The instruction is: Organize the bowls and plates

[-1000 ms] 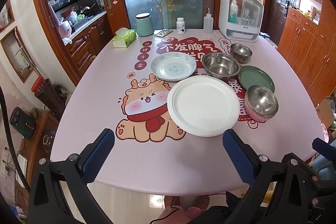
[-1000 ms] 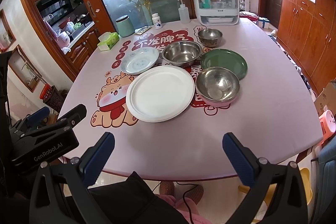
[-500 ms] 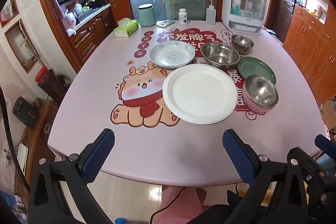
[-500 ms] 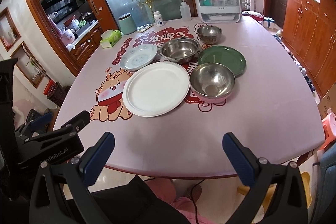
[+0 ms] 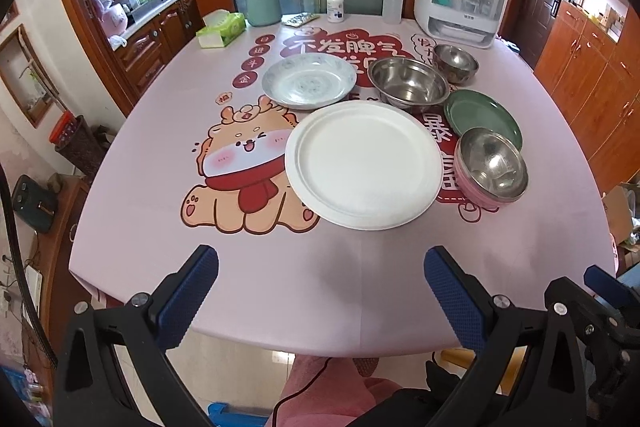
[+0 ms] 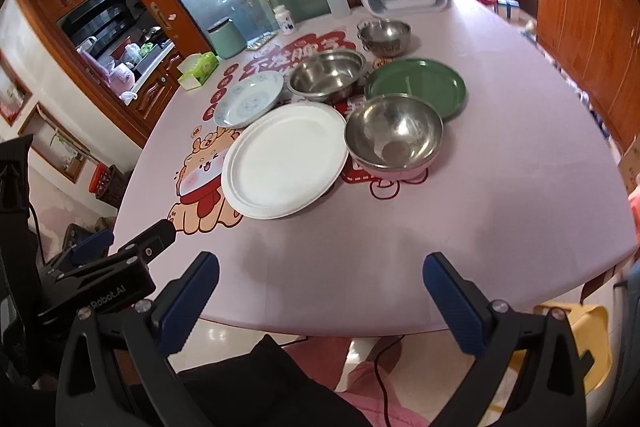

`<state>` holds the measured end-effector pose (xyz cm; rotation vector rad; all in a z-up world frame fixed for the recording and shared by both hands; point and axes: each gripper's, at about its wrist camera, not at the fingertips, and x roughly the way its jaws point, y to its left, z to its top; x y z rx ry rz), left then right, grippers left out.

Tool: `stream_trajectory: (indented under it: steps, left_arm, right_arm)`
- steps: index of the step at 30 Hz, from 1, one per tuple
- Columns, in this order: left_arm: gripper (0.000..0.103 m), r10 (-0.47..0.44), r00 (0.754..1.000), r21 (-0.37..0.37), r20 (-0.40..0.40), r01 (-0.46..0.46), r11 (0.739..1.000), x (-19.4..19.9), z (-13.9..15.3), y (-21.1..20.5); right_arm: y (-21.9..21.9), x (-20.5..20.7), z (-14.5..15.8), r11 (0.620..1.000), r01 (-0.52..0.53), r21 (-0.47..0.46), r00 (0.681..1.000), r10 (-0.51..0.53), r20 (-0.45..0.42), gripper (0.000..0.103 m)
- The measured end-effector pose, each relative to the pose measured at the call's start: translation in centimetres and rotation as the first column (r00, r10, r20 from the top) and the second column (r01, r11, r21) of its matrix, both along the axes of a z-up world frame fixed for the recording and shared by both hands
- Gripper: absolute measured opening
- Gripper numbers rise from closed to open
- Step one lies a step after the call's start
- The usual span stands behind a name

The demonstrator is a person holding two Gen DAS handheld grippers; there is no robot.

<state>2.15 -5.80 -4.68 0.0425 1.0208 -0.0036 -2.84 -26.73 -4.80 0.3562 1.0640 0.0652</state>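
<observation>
The left gripper (image 5: 320, 287) hangs over the near edge of the pink table (image 5: 140, 187), its blue-padded jaws spread wide and holding nothing. The right gripper (image 6: 320, 291) is posed the same way on the right, also spread and empty. On the table the white plate (image 5: 364, 165) lies nearest, with the pink-sided steel bowl (image 5: 492, 167) just to its right. Behind them are the patterned plate (image 5: 309, 80), the large steel bowl (image 5: 408, 86), the green plate (image 5: 482, 117) and the small steel bowl (image 5: 456, 61). Wooden cabinets (image 5: 600, 75) stand on the right.

Both the left gripper (image 5: 320, 291) and right gripper (image 6: 320, 295) have moved closer to the table (image 5: 140, 187).
</observation>
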Motion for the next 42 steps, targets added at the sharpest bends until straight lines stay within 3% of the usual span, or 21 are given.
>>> stream_trajectory:
  steps: [7,12,20,30,42]
  left_arm:
    - [0.102,-0.019,0.999,-0.02,-0.043,0.018,1.0,3.4,-1.1,0.7]
    - [0.102,-0.024,0.995,-0.061,-0.096,0.019,0.998,6.5,-2.7,1.9]
    - [0.102,-0.064,0.987,-0.02,-0.144,0.062,0.998,12.1,-5.5,3.1]
    - [0.102,-0.078,0.982,-0.026,-0.174,0.075,0.997,17.8,-9.2,5.4]
    - [0.101,-0.111,0.978,-0.073,-0.177,0.1,0.992,22.5,-13.5,6.8]
  right_arm:
    - [-1.0,2.8,-2.0,0.993,0.076,0.088,0.995,-0.07,-0.064,0.1]
    - [-1.2,4.9,-3.3,0.986,0.144,0.082,0.986,-0.137,-0.094,0.097]
    - [-0.6,8.6,-6.2,0.975,0.204,0.091,0.971,-0.189,-0.148,0.089]
    - [0.2,11.4,-9.9,0.962,0.221,0.158,0.968,-0.197,-0.155,0.078]
    - [1.1,12.8,-12.5,0.957,0.235,0.167,0.971,-0.224,-0.083,0.067]
